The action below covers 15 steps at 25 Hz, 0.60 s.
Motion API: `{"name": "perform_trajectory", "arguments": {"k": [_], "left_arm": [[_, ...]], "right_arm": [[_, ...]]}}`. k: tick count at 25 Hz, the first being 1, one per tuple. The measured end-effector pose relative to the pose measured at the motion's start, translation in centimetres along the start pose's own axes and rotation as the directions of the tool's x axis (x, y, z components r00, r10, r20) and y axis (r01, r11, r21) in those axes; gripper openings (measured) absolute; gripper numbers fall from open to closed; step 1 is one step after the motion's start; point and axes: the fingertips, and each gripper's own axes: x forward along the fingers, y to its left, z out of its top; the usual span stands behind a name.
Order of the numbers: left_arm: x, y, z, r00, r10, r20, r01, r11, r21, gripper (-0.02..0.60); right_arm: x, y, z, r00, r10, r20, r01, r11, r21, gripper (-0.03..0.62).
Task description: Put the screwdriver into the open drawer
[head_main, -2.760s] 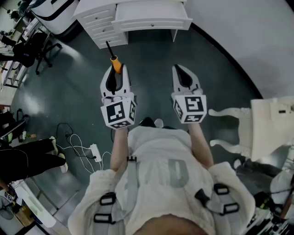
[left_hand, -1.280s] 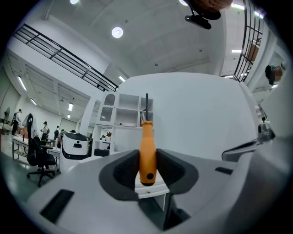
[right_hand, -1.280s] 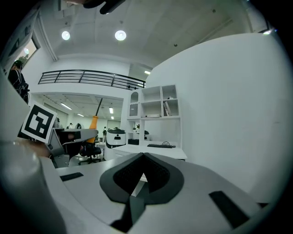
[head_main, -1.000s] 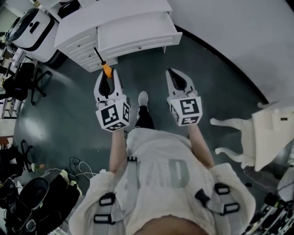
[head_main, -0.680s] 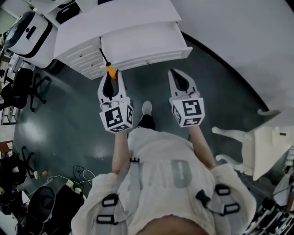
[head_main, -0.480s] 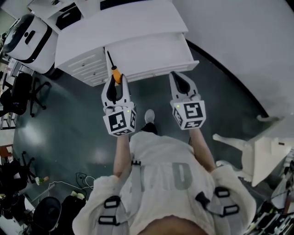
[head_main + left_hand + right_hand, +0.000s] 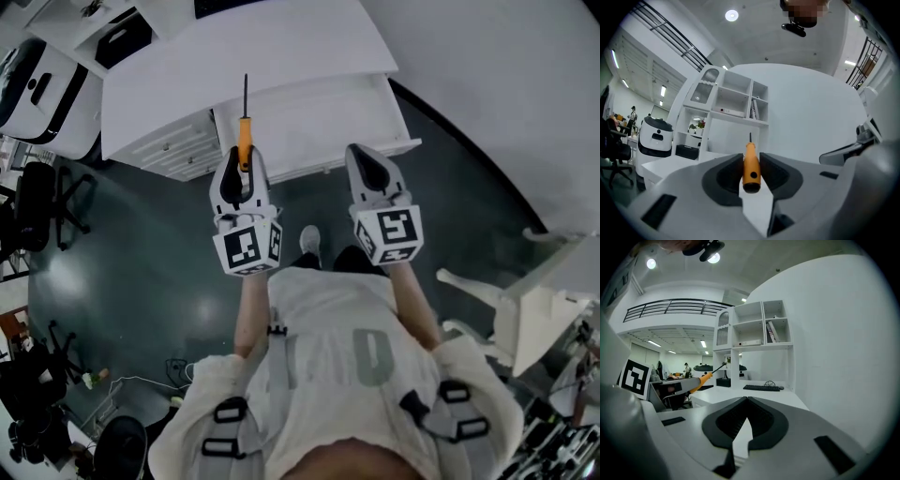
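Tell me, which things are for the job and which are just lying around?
For the job: screwdriver, open drawer.
Just lying about: keyboard on the desktop, black office chair, white chair.

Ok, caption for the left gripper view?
Left gripper, jaws closing on the handle of the screwdriver, shaft pointing toward white shelves above a desk.

Both forearms (image 7: 246, 300) reach forward side by side, well apart. The left gripper (image 7: 242, 157) points level, its jaws closing on the orange handle of the screwdriver (image 7: 751, 166) pinched between them, with the shaft sticking out ahead. The right gripper (image 7: 363, 155) tips slightly downward, its jaws together and empty.
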Motion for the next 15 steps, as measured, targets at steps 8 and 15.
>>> {"name": "perform_trajectory", "arguments": {"k": [8,15], "left_arm": [[2.0,1.2,0.8,1.000,0.008,0.025,-0.009,1.000,0.004,0.109],[2.9,1.2,1.2,0.999,0.021,0.033,-0.022,1.000,0.012,0.109]], "right_arm": [[2.7,-0.2,-0.3,0.999,0.016,-0.037,-0.016,1.000,-0.005,0.005],[3.8,-0.7,-0.7,0.997,0.029,-0.068,-0.029,1.000,0.006,0.005]]}}
